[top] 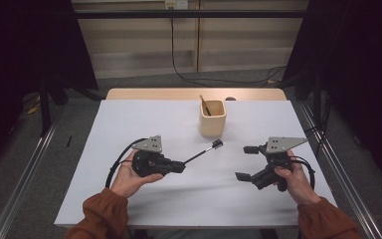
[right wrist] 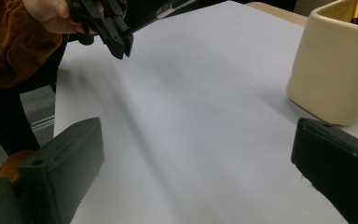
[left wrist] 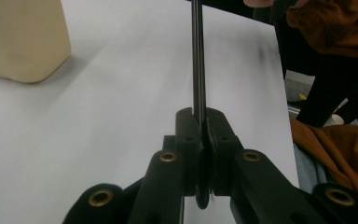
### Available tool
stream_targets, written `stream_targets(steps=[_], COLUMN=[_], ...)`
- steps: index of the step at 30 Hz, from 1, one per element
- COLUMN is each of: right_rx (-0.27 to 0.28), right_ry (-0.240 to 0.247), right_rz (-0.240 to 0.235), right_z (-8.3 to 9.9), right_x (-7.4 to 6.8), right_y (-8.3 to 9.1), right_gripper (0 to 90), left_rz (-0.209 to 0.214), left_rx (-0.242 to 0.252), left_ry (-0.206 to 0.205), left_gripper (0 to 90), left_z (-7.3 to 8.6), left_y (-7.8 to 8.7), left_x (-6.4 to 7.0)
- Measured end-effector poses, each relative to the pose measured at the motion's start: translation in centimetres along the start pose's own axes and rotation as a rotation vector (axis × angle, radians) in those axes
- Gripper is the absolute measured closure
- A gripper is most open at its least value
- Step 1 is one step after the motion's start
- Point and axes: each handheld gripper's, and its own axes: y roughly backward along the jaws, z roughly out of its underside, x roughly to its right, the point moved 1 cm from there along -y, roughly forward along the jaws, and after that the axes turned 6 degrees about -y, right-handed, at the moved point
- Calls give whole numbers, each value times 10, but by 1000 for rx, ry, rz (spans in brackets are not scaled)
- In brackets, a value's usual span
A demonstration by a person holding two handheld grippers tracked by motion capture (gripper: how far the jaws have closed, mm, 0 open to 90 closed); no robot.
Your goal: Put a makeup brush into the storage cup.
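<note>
A thin black tool [top: 201, 153] with a small dark head and a silver collar is held by its handle end in my left gripper [top: 180, 166], which is shut on it. The tool points up and right toward a cream square cup [top: 212, 118]. In the left gripper view the black handle [left wrist: 198, 65] runs straight out from between the closed jaws of the left gripper [left wrist: 200, 122]. A wooden-handled stick [top: 205, 105] leans inside the cup. My right gripper [top: 247, 163] hovers right of the tool, open and with nothing in it. In the right gripper view the cup [right wrist: 333, 70] stands beyond the right jaw.
The white table top [top: 144, 119] carries the cup at its far middle. A wooden strip [top: 179, 93] lines the far edge. Dark curtains and metal floor rails [top: 25, 169] flank the table. The person's orange sleeves [top: 104, 216] enter from the near edge.
</note>
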Motion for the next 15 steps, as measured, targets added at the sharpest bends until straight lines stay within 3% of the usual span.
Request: stream_targets(steps=[6,10,15], right_rx=[7,4,18], right_ry=[9,11,11], right_rz=[-11,-13,-20], right_z=[1,3,3], right_x=[-1,0,-1], right_y=[0,-1,-1], right_gripper=[22,22,21], left_rz=[-17,-23,-46], left_rx=[46,79,120], left_ry=[-15,3,-6], left_gripper=[856,856,856], left_z=[2,3,4], left_y=[-1,0,2], left_x=[5,5,7])
